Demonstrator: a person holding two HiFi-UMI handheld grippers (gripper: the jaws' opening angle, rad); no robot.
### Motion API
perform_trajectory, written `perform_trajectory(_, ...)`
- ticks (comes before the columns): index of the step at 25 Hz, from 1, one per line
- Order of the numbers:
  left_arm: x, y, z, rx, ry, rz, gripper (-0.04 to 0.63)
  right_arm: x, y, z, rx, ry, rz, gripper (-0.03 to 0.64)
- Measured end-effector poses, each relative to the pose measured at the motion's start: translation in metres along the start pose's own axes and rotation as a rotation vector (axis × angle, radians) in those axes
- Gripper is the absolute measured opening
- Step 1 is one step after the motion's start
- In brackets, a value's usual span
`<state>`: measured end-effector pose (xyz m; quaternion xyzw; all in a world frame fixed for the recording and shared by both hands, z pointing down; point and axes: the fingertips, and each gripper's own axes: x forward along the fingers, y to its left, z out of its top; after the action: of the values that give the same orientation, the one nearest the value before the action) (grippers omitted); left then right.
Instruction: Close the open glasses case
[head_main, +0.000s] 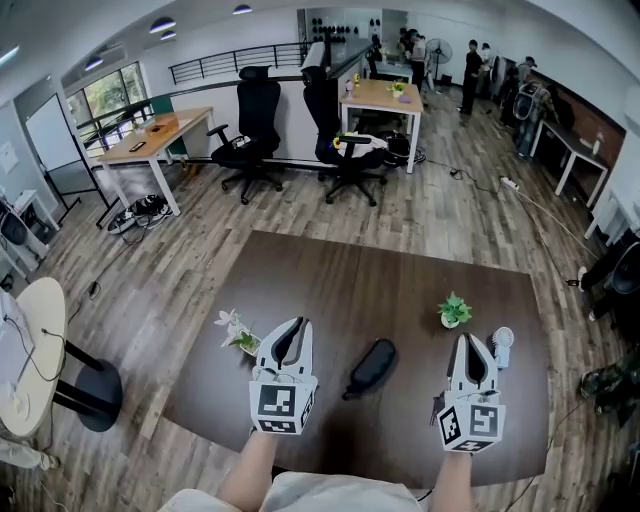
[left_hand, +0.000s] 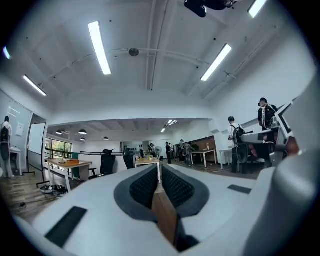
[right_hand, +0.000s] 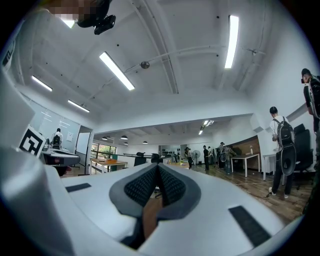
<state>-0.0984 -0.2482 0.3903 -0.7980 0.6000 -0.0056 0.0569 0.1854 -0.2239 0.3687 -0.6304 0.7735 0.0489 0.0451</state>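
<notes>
From over the person's shoulders in the head view, one dark glasses case (head_main: 370, 367) lies on the brown table (head_main: 400, 280), between the two grippers. Its long axis runs slantwise, near end towards the person's left and far end towards the right. It reads as a single closed pod with no lid standing up, though at this size I can't be sure the seam is shut. The left gripper (head_main: 292, 328) is the nearer, with the case just to its right. The right gripper (head_main: 470, 342) is further off, with the case to its left. Both point away from the person, so the case sits beside the jaws rather than ahead of them. Also on the table are two small potted plants, a white-flowered one (head_main: 237, 332) and a green one (head_main: 454, 310), and one small white object (head_main: 502, 343). In the left gripper view, the left gripper (left_hand: 159, 167) has its jaws drawn together, with only a slit between them and nothing held. The right gripper view shows the right gripper (right_hand: 158, 167) with its jaws together and empty. Neither gripper view shows the case.
</notes>
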Motion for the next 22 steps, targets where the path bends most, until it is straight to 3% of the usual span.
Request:
perform_trajectory(2, 0.000, -0.001, 0.003, 0.008, -0.008, -0.006, 0.002, 0.000, 0.000, 0.001, 0.002, -0.002, -0.003, 0.000)
perform_trajectory(7, 0.000, -0.007, 0.002, 0.044, -0.010, -0.024, 0.002, 0.000, 0.000, -0.001, 0.003, 0.000, -0.002, 0.000)
perform_trajectory(22, 0.001, -0.003, 0.003, 0.030, -0.020, -0.004, 0.002, 0.000, 0.001, -0.009, -0.007, 0.036, -0.006, 0.000)
